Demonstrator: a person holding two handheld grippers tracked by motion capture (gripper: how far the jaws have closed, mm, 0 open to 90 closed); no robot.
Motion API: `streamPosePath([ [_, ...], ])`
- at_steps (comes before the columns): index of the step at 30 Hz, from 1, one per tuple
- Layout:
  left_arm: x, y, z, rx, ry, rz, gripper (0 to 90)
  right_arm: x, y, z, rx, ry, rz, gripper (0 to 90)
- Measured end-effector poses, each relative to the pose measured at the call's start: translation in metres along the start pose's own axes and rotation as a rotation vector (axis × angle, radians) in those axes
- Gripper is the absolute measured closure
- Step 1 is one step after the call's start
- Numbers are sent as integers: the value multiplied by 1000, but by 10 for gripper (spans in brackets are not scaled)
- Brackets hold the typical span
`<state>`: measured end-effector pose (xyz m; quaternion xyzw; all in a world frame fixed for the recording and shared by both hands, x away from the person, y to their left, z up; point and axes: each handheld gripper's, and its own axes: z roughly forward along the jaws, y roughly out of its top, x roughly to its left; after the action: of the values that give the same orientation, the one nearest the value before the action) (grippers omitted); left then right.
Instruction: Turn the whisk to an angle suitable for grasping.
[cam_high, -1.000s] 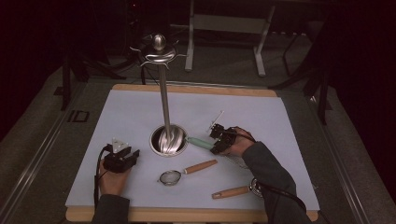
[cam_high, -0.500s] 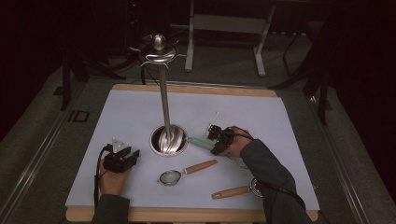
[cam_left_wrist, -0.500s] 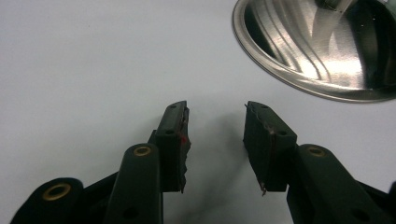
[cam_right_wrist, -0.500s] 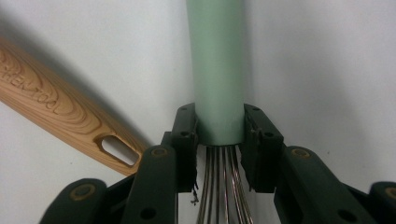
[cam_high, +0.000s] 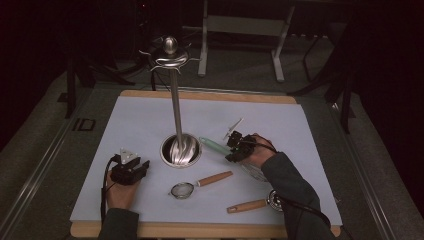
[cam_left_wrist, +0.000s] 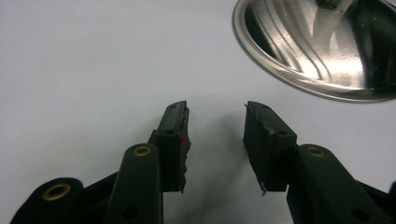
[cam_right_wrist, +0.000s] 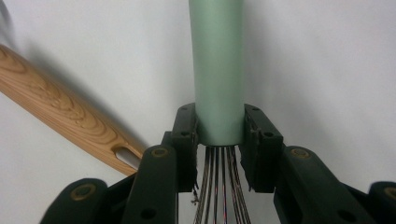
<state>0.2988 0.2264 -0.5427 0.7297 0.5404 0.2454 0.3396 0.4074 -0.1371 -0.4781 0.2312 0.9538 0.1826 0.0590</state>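
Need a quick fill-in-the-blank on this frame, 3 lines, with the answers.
1. The right gripper is shut on the whisk's ____ handle.
2. The left gripper's jaws stand ____.
3. The strainer has a ____ handle.
Missing words: green; open; wooden

- I count one whisk (cam_high: 216, 146) with a pale green handle.
- One steel utensil stand (cam_high: 176, 110), a single pole on a round base.
- Two wooden-handled utensils: a small strainer (cam_high: 200, 184) and another (cam_high: 252, 204).
- Two tongs: left (cam_high: 131, 166), right (cam_high: 234, 148).
- One counter (cam_high: 300, 130).
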Motion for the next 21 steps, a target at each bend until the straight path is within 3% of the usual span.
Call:
streamPosePath([
  [2,0,0,0,-1,0,0,602,0,-1,-4,-42,0,12,693],
  [8,0,0,0,-2,1,4,598,0,-4,-10,-93,-10,27,693],
  [13,-1,0,-1,-6,2,2,598,0,-9,-24,-196,-22,75,694],
  [19,-1,0,-1,-7,3,3,598,3,-12,-32,-246,-38,80,694],
  [21,-1,0,-1,-8,3,3,598,6,-14,-38,-297,-51,93,695],
])
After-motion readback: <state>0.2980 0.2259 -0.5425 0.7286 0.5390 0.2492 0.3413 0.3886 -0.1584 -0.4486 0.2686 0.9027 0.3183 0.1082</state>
